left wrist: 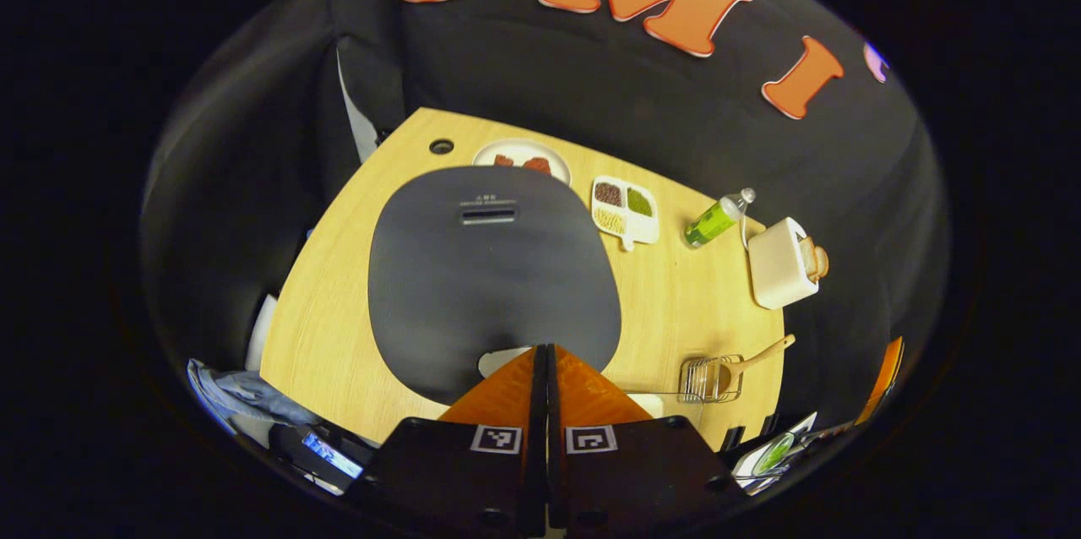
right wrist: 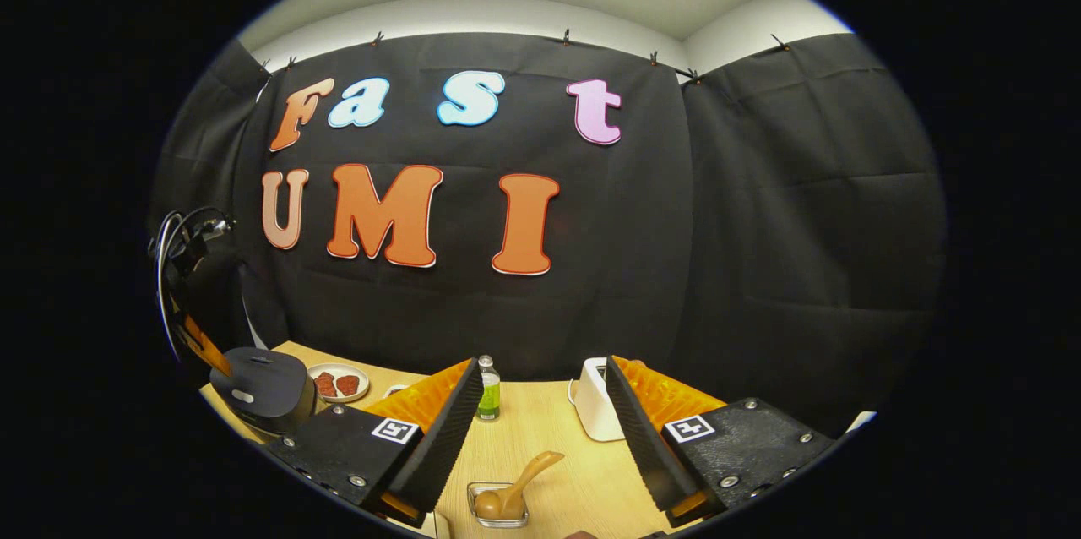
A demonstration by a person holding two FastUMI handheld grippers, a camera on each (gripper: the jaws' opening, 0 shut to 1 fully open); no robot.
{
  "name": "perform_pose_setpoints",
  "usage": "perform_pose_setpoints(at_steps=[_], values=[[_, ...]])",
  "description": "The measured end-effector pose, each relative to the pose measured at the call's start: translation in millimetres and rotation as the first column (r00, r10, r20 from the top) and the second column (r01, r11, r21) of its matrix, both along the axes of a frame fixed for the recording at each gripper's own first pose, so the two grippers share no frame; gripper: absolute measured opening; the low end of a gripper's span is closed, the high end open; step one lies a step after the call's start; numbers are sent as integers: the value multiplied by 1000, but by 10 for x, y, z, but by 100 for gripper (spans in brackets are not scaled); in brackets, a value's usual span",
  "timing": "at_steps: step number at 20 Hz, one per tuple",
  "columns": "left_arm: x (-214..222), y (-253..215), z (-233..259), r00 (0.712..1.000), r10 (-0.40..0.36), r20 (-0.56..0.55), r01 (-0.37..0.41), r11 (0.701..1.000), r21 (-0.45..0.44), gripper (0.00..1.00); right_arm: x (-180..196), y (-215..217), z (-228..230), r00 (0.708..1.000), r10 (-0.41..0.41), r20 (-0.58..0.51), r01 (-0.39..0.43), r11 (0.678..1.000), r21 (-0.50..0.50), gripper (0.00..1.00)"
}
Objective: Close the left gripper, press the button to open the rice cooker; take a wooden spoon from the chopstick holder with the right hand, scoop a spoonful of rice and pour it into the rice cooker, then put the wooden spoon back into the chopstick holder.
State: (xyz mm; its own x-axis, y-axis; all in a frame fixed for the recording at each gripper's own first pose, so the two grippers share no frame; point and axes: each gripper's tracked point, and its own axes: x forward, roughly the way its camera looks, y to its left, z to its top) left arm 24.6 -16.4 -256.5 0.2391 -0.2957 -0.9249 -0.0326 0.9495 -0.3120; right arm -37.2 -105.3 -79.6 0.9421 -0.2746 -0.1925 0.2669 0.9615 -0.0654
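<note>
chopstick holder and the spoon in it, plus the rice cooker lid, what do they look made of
Chopstick holder: seems to be thin metal wire, shiny, with open gaps between the bars.
Spoon: looks like wood, pale tan with a matte finish and a rounded bowl.
Rice cooker lid: probably plastic, dark grey and matte, smooth with soft reflections; it could be coated metal, the look leaves that open.

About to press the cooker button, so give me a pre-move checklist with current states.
1. Left gripper shut: ok, fingers together.
2. Left gripper over the button at the front edge of the cooker: ok, tips beside it; contact cannot tell.
3. Lid closed, nothing on it: ok.
4. Right gripper open for the spoon: ok.
5. Spoon in the holder, handle leaning out: ok.
6. Rice supply located: cannot tell.
</note>
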Motion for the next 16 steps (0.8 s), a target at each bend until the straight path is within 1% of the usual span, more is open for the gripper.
perform_pose_setpoints(at_steps=[4,7,8,9,10,13,14,15,16], values=[[58,35,-216,995,37,-91,-37,999,6,5,-36,-113,-121,999,-31,-36,31,999,-6,92],[-3,67,-370,985,58,-165,-57,998,11,6,-25,-190,-174,997,-55,-45,55,998,2,90],[-39,51,-366,982,64,-177,-63,998,10,6,-11,-219,-203,997,-63,-50,63,998,5,90],[17,54,-402,985,67,-158,-66,998,12,6,3,-237,-231,996,-71,-56,71,997,9,90],[-30,67,-433,979,70,-193,-66,998,23,6,1,-252,-274,995,-74,-64,75,997,17,90],[-25,85,-460,974,91,-209,-83,996,44,6,23,-287,-378,993,-86,-82,88,996,32,90],[-39,73,-429,974,91,-209,-81,995,52,6,21,-314,-420,992,-92,-89,95,995,36,90],[-22,65,-482,978,66,-199,-55,997,57,6,26,-328,-463,991,-95,-99,100,994,43,90],[-54,65,-458,976,59,-209,-47,997,58,6,22,-344,-511,989,-98,-111,104,993,53,90]])
